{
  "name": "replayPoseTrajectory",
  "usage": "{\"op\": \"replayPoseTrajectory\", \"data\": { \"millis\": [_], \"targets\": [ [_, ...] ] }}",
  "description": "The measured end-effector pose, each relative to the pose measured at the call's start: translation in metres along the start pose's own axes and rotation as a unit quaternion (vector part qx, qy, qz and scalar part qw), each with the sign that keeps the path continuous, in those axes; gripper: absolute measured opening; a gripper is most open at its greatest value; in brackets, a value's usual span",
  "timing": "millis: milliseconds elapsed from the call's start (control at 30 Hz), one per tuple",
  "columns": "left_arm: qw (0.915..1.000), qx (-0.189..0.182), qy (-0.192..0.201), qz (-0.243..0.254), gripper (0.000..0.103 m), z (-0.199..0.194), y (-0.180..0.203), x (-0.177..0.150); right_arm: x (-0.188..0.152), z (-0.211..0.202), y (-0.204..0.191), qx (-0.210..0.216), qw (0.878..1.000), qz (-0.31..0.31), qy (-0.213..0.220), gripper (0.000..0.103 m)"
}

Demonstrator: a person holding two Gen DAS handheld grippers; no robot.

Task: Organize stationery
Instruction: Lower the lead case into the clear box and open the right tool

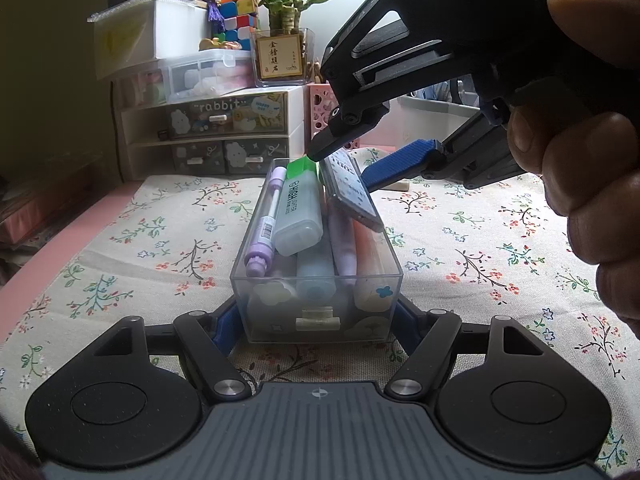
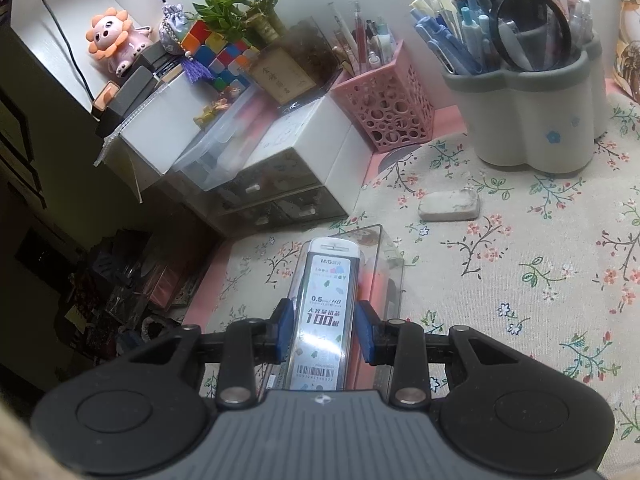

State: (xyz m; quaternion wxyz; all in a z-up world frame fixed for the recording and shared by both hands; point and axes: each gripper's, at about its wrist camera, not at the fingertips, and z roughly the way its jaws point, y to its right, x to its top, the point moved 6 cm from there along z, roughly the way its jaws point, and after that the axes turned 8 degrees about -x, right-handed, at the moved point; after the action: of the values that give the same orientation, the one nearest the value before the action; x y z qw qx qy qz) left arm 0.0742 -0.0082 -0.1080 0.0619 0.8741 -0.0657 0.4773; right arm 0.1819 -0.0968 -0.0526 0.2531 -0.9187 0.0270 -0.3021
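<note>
Floral cloth (image 1: 132, 248) covers the desk: cream fabric, printed twigs and small red and blue flowers, pink edge at the left.

Clear plastic drawer (image 1: 316, 300) sits on it, a long rectangular box with thin rigid walls and cloud stickers on the near face. Left gripper (image 1: 316, 324) is clamped on its near end, blue pads pressed to both side walls.

Inside the drawer: purple pen (image 1: 265, 224) along the left, pale green highlighter (image 1: 301, 212) with a bright green cap lying on top, pastel tubes underneath (blue, lilac, orange-pink).

Right gripper (image 2: 323, 330) comes in from the far right, hand (image 1: 592, 184) wrapped round its handle. Its blue ribbed pads are closed on a pencil lead case (image 2: 325, 308), a flat glossy rectangle with a printed label and barcode. In the left wrist view the case (image 1: 349, 188) is tilted, low end resting on the pens at the drawer's right side, partly over the rim.

Around:
- white eraser (image 2: 449, 205), rounded and scuffed, on the cloth far right of the drawer
- pink perforated pen basket (image 2: 386, 108) and a grey-white lobed pen holder (image 2: 532, 116), both full
- white mini drawer unit (image 1: 208, 132) far left, marked "rabbit", with a clear lidded box on top
- Rubik's cubes (image 1: 238, 8) and bamboo in a glass pot (image 1: 282, 52) behind
</note>
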Motion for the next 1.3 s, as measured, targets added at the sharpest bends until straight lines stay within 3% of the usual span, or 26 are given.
{"op": "replayPoseTrajectory", "data": {
  "millis": [400, 567, 667, 767, 1300],
  "targets": [
    [1.0000, 0.000, 0.000, 0.000, 0.073, 0.000, 0.000, 0.000, 0.001, -0.008, -0.009, -0.014, 0.998, -0.050, 0.023, 0.038],
    [1.0000, 0.000, 0.000, 0.000, 0.073, 0.000, 0.000, 0.000, 0.000, -0.006, -0.006, -0.027, 0.998, -0.056, 0.024, 0.031],
    [1.0000, 0.000, 0.000, 0.000, 0.073, 0.000, 0.000, 0.000, 0.003, -0.011, -0.006, -0.012, 0.998, -0.054, 0.033, 0.031],
    [1.0000, 0.000, 0.000, 0.000, 0.073, 0.000, 0.000, 0.000, 0.007, -0.008, -0.012, 0.003, 0.997, -0.068, 0.030, 0.029],
    [1.0000, 0.000, 0.000, 0.001, 0.073, 0.001, 0.000, 0.000, 0.009, 0.010, -0.007, -0.020, 0.995, -0.101, 0.019, 0.028]
  ]
}}
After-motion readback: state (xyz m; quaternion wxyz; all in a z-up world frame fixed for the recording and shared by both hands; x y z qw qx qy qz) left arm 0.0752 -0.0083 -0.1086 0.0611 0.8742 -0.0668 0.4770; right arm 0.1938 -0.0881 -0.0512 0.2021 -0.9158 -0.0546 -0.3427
